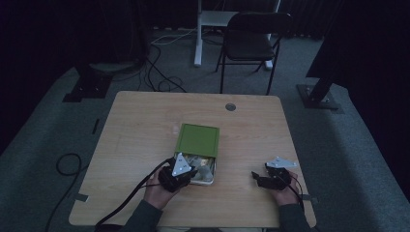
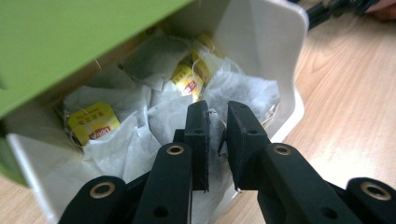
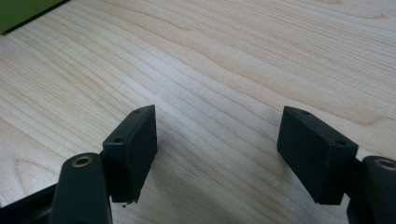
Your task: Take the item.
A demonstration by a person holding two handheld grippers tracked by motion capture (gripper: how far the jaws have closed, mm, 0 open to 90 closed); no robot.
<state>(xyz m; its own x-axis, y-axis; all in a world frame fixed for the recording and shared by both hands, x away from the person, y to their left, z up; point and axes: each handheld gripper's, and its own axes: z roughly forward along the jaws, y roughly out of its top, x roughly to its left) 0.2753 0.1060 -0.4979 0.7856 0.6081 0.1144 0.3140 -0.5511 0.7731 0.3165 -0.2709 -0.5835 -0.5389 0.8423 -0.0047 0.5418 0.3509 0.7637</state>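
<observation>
Looking down from the high view, the left gripper (image 1: 186, 171) reaches into the white plastic box (image 1: 213, 170), whose flat green lid (image 1: 198, 139) is slid back to bare the contents, while the right gripper (image 1: 263, 178) waits apart on the pale wood-grain table (image 1: 145, 125). From the left gripper view, the jaws pinch a thin, crumpled white paper tea bag (image 2: 215, 122) between the fingers, other yellow-tagged bags lying just beyond. From the right gripper view, the matte black fingers (image 3: 135, 149) stand wide apart over bare wood.

1 white box (image 1: 211, 170) w/ 1 green lid (image 1: 198, 139). Approx 4 yellow tea bag tags (image 2: 91, 122) visible inside. 2 grippers, 1 chair (image 1: 252, 36) at 12 o'clock.
</observation>
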